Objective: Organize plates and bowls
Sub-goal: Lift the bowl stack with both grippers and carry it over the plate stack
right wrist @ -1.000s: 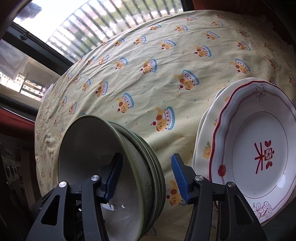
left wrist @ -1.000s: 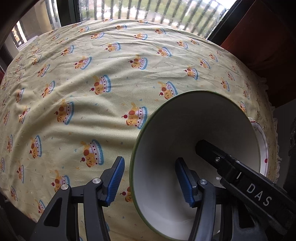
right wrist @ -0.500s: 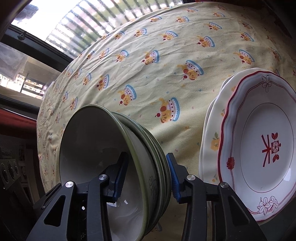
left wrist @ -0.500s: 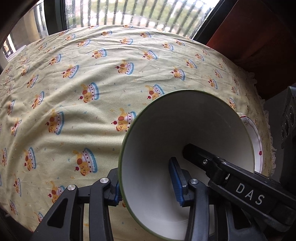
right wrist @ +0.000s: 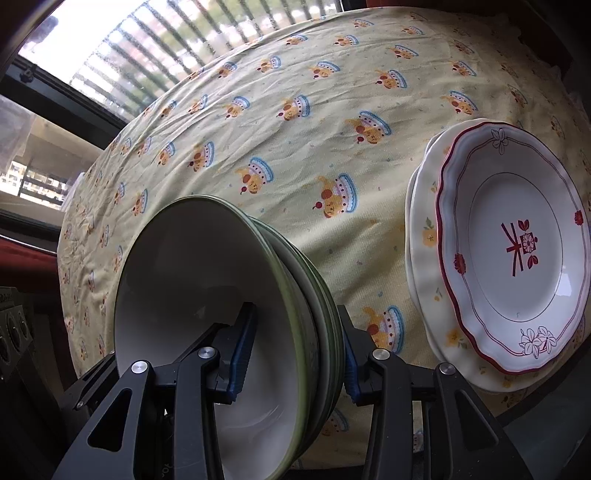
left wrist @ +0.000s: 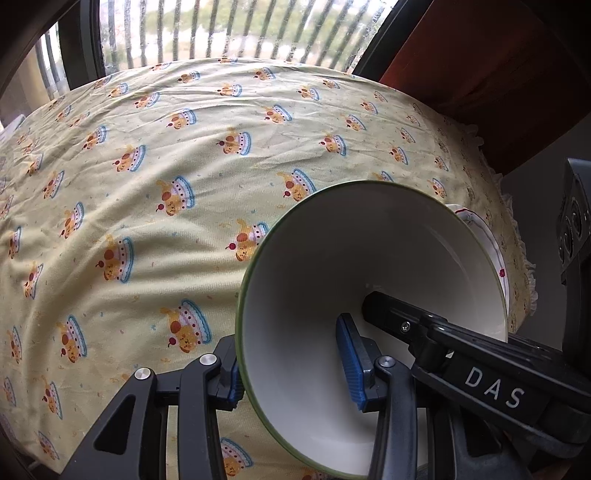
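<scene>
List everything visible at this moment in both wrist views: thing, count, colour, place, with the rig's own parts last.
bowls: nested stack, count unclear, white inside with green rims, near table edge.
plates: two stacked, red-trimmed white on cream floral, right of the bowls.
tablecloth: one, pale yellow with cake print, covering the table.
window: one, barred, behind the table.
left gripper: one, black with blue pads, closed on the bowls' left rim.
right gripper: one, black with blue pads, closed on the right rim.

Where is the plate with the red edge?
In the right wrist view, the red-edged plate sits at the right, stacked on a yellow-flowered plate on the tablecloth, beside the bowls.
</scene>
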Demonstrator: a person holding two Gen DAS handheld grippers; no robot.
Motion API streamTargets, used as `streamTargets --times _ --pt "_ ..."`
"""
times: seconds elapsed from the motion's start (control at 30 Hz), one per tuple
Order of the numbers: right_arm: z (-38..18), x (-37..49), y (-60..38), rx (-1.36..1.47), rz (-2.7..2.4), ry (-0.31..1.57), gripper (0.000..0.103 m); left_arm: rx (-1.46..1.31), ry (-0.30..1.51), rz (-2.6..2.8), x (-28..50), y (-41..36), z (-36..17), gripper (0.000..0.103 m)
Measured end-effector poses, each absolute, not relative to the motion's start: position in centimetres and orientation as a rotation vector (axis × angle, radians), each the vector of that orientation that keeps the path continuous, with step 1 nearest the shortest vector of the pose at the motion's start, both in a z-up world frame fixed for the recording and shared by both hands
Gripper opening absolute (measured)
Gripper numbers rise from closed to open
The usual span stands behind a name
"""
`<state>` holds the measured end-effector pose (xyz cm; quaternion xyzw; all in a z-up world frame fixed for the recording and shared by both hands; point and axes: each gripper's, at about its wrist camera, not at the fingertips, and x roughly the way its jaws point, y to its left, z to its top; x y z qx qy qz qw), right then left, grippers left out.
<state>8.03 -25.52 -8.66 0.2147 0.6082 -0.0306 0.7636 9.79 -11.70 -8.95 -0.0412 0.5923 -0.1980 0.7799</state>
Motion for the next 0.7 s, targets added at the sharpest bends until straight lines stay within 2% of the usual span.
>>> streamTargets --times 0.7 --pt "-3.4 7.9 -32.0 0.389 0.107 1.233 0.044 -0.157 1.149 -0.264 7.4 -18.0 -4.1 0.042"
